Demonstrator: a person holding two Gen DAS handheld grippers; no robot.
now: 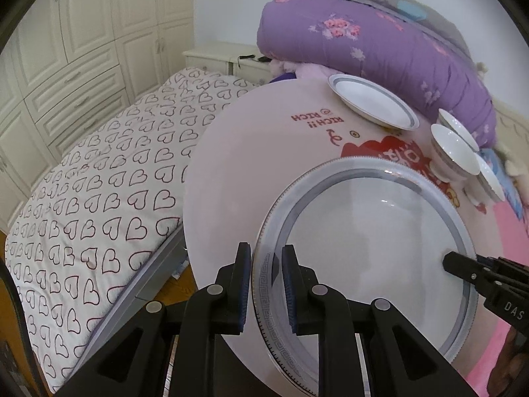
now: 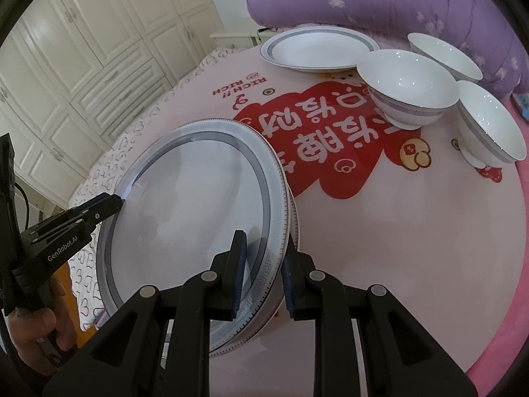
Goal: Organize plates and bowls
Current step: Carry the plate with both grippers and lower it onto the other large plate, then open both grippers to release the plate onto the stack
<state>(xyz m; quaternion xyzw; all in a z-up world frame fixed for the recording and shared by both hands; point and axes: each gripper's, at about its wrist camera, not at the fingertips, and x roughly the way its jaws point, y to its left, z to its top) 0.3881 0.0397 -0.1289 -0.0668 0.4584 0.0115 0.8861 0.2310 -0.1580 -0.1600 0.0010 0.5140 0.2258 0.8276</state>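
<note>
Both jaws pinch the big plate's [image 1: 363, 248] rim: left gripper [image 1: 266, 287] on its near-left side, right gripper [image 2: 263, 278] opposite. Plate sits at the round table's [image 2: 396, 231] near edge. Smaller plate [image 2: 317, 48] at far edge; three bowls [image 2: 408, 86] toward the far right edge.

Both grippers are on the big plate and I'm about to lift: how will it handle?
The big plate looks glazed ceramic: stiff, probably slippery at the fingers, and breakable. Each gripper, left and right, straddles only its rim, so it may tilt; lift evenly. A second rim shows beneath.
</note>
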